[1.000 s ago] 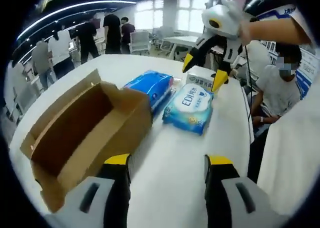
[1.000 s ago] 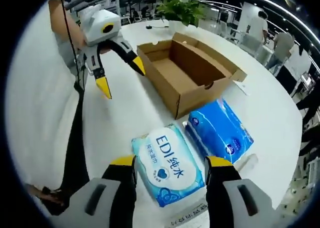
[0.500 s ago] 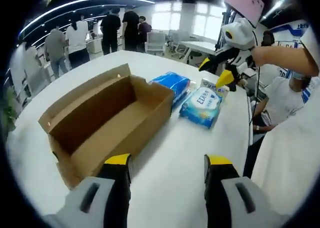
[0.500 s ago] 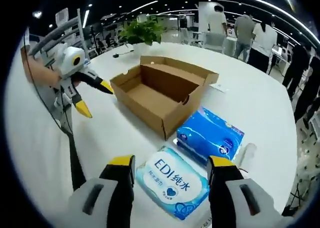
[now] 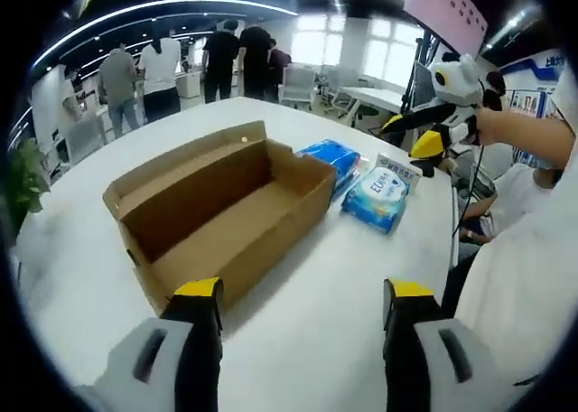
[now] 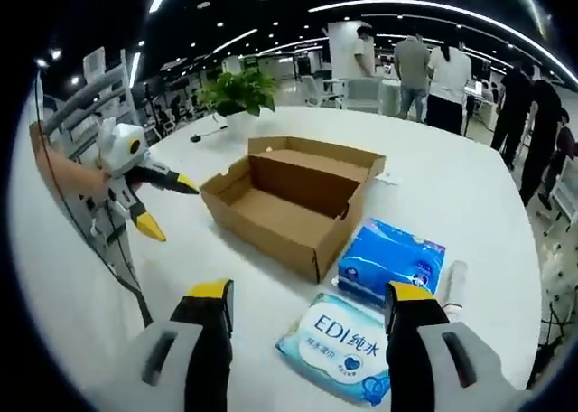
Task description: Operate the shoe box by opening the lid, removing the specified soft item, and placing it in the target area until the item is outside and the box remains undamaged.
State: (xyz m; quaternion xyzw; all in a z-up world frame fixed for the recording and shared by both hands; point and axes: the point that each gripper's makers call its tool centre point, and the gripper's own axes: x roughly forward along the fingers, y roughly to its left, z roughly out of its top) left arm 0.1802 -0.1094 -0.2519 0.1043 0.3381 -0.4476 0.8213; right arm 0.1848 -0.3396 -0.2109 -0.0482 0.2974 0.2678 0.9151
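An open cardboard shoe box (image 5: pixel 221 218) sits on a white tabletop (image 5: pixel 334 304) in a busy office, its lid folded back and its inside bare. In the left gripper view, the box's long axis runs from the near left toward the far right, where its far end points at two soft packs lying outside it. A blue pack (image 5: pixel 330 155) lies just beside that far end, and a pale wipes pack (image 5: pixel 377 198) printed with "EDI" lies just beyond it. The left gripper (image 5: pixel 302 294) hangs over the bare tabletop near the box's closest corner, jaws spread wide and holding nothing. The right gripper (image 5: pixel 417 134) is raised past the packs, its yellow-tipped jaws parted and empty.

In the right gripper view, the right gripper (image 6: pixel 307 304) is above the tabletop, its jaws wide apart, with the wipes pack (image 6: pixel 348 347) between their tips and the blue pack (image 6: pixel 393 260) just behind. The box (image 6: pixel 293 200) lies beyond, and the left gripper (image 6: pixel 167 204) hangs at its left end. A potted plant (image 6: pixel 237 91) stands at the tabletop's far edge, with people (image 6: pixel 429 64) standing behind.
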